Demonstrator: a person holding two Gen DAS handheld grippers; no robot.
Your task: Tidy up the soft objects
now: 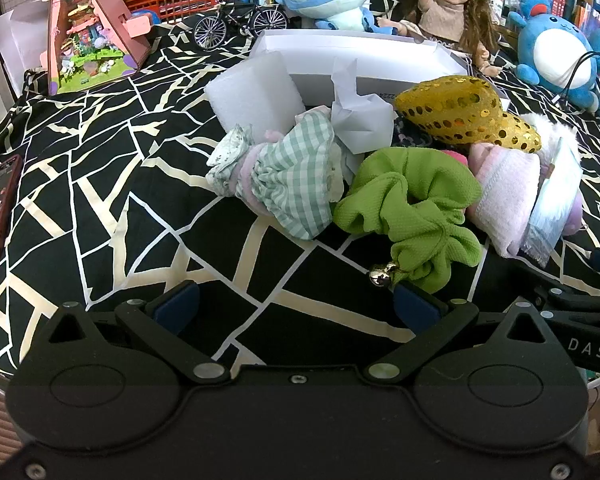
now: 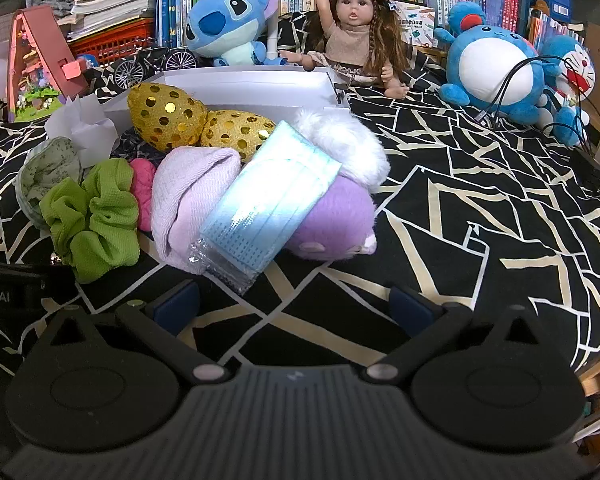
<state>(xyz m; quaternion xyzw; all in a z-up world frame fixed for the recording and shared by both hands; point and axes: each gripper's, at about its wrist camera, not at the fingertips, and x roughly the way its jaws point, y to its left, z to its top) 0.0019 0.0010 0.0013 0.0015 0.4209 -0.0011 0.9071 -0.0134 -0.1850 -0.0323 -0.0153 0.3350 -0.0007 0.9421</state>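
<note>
Green scrunchie (image 1: 410,208) touching left gripper (image 1: 296,306); doll (image 1: 450,4) behind.

Even, bright indoor light fell from above; shadows were soft. Both fisheye views bowed strongly at the edges, with dark corners. The gold sequinned cushion (image 2: 166,120) glinted; focus stayed sharp.

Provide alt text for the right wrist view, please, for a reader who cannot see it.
The open right gripper faces a pile of soft things on a black patterned cloth: a packaged blue mask, a green scrunchie, and gold sequin pieces.
</note>
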